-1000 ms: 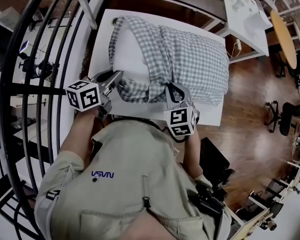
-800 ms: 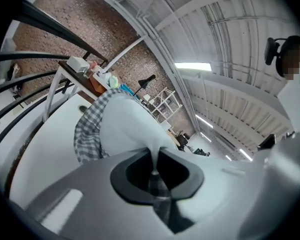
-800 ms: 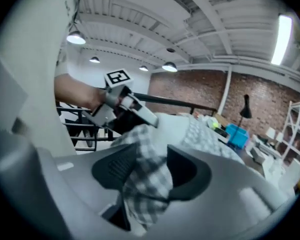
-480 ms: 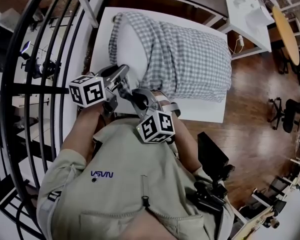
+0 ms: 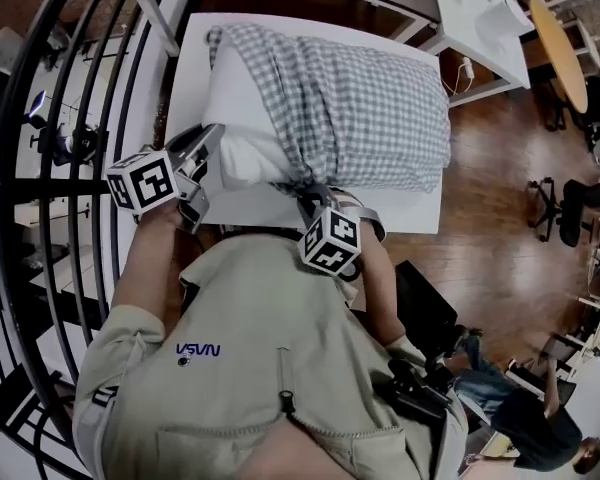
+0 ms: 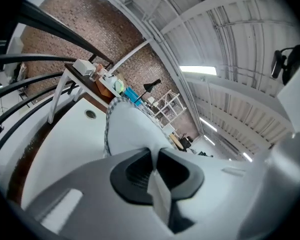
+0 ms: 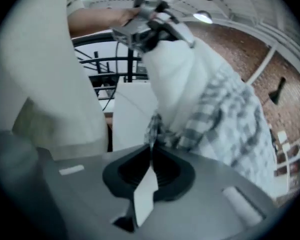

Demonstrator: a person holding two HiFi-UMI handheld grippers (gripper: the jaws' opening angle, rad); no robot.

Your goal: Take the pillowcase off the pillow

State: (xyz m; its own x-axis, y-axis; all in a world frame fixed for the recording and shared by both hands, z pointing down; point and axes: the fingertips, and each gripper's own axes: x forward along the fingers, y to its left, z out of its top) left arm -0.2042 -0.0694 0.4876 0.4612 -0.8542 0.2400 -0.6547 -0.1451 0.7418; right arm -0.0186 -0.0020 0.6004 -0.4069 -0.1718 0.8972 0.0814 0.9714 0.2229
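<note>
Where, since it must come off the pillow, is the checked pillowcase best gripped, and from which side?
Its bunched hem at the near edge, approached from that side: the pillowcase gathers there, loose of the white pillow bared to its left. The right tongs have just closed on it.

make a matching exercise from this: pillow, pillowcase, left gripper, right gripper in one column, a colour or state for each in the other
Column 1
1 pillow
2 pillowcase
3 left gripper
4 right gripper

Column 2
a shut on the pillowcase
b plain white, partly bare
c grey-and-white check
d shut on the pillow

Pairs: 1-b; 2-c; 3-d; 4-a

Note: the right gripper's jaws have just been closing, with the pillowcase edge between them.
</note>
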